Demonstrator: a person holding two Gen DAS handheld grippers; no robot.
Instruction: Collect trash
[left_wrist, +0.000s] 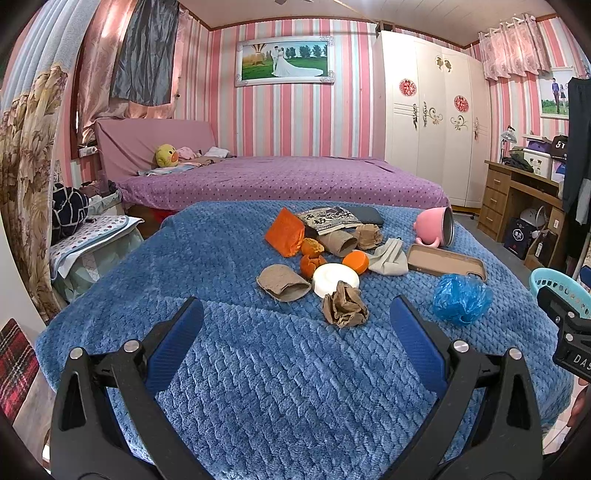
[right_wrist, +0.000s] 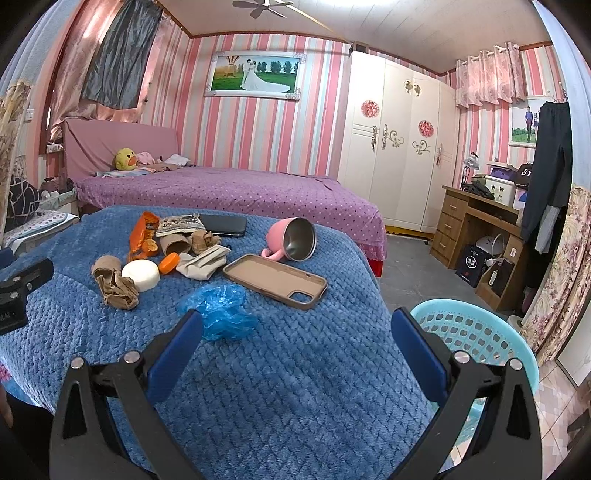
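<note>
Trash lies in a heap on the blue blanket (left_wrist: 229, 354): crumpled brown paper (left_wrist: 345, 305), a flattened cardboard tube (left_wrist: 282, 282), a white lid (left_wrist: 335, 279), orange peel (left_wrist: 311, 258), an orange wrapper (left_wrist: 284, 232) and a crumpled blue plastic bag (left_wrist: 461, 298), also in the right wrist view (right_wrist: 221, 310). My left gripper (left_wrist: 295, 314) is open and empty, just short of the brown paper. My right gripper (right_wrist: 295, 325) is open and empty, with its left finger beside the blue bag. A light blue basket (right_wrist: 476, 332) stands off the blanket's right edge.
A pink mug (right_wrist: 293, 240) lies on its side beside a tan phone case (right_wrist: 275, 280) and a dark phone (right_wrist: 225, 225). A grey cloth (left_wrist: 389, 256) lies by the peel. A purple bed (left_wrist: 288, 177) is behind, with a wardrobe (right_wrist: 399, 147) and a wooden desk (right_wrist: 476, 229) at right.
</note>
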